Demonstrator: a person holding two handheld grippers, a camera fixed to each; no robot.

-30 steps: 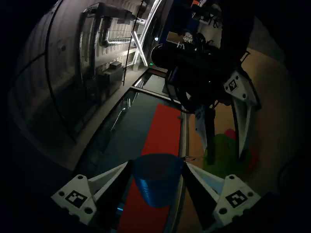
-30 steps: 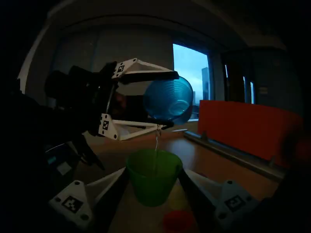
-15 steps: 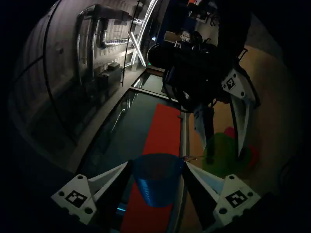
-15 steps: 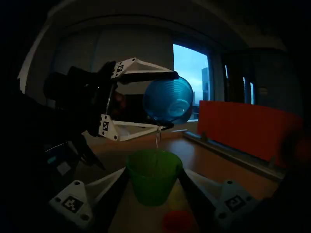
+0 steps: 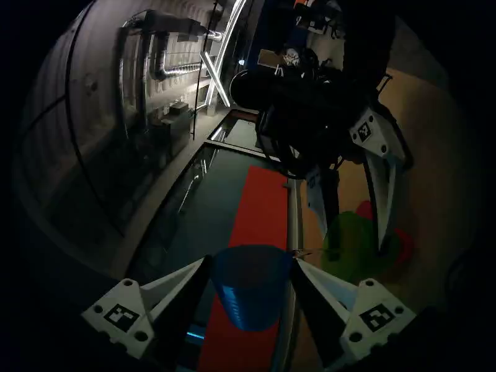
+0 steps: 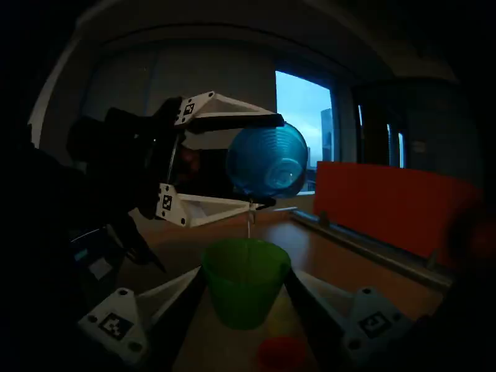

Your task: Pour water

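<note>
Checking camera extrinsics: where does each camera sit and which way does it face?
Left gripper view: rides the left gripper, rolled sideways; its own fingers clamp the blue cup, looking toward the right gripper and green cup.
Right gripper view: rides the right gripper, level, facing across the table to the window; its own fingers clamp the green cup.
Shared: both cups, both grippers, the orange panel.

Cups: two, one blue cup and one green cup.
Grippers: two, left gripper and right gripper, two fingers each.
Water stream: one.
Red panel: one.
Small red round thing: one.
Table: one.
Window: one.
Marker tags, right gripper view: four.
</note>
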